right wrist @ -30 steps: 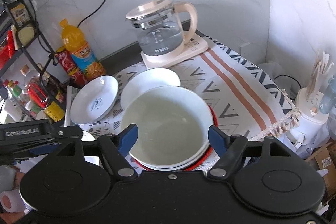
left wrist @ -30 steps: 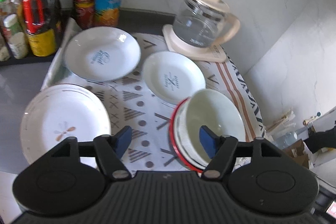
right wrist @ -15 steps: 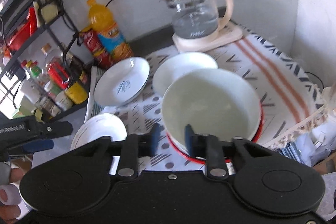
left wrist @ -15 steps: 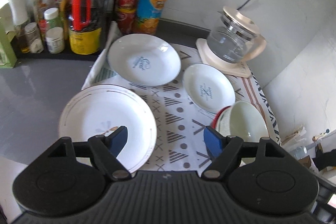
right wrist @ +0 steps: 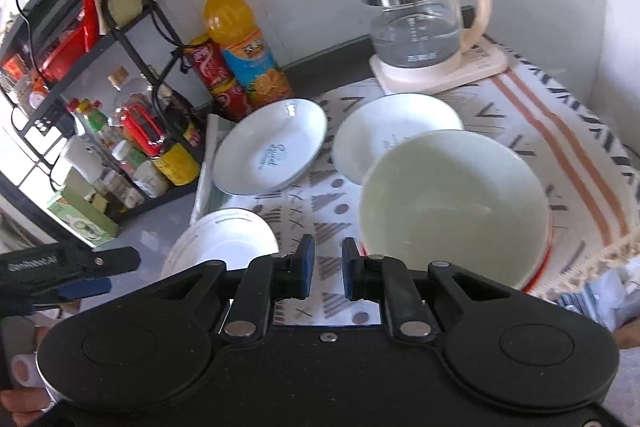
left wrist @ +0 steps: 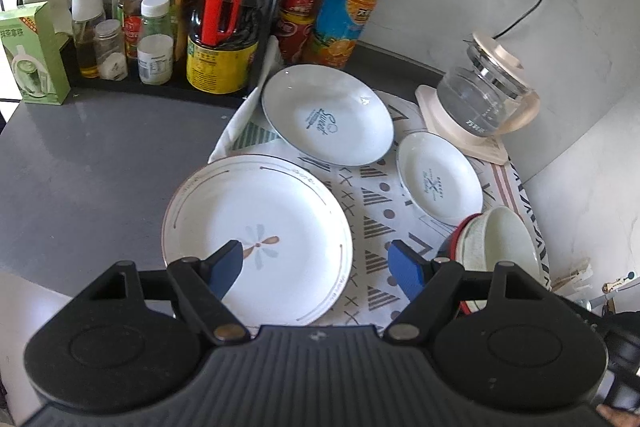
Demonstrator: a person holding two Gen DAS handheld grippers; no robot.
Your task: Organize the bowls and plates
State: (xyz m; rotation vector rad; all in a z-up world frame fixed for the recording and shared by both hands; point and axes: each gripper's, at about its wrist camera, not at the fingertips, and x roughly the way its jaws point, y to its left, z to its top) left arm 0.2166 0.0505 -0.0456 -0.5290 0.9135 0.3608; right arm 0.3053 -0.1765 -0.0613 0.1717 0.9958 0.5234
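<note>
A large white plate with a flower mark lies at the cloth's left edge, right under my open, empty left gripper. Behind it sit a blue-rimmed deep plate and a smaller white dish. A pale green bowl is nested in other bowls on a red-rimmed plate at the right. My right gripper hovers left of that bowl with its jaws nearly together and nothing between them. The left gripper's blue fingertip shows in the right wrist view.
A glass kettle stands on its base at the back right. Bottles, cans and jars crowd a black rack at the back left. An orange juice bottle stands by the wall. Grey counter lies left of the patterned cloth.
My left gripper has moved left, from over the bowl stack to over the large plate. My right gripper has closed from wide open and shifted left of the green bowl.
</note>
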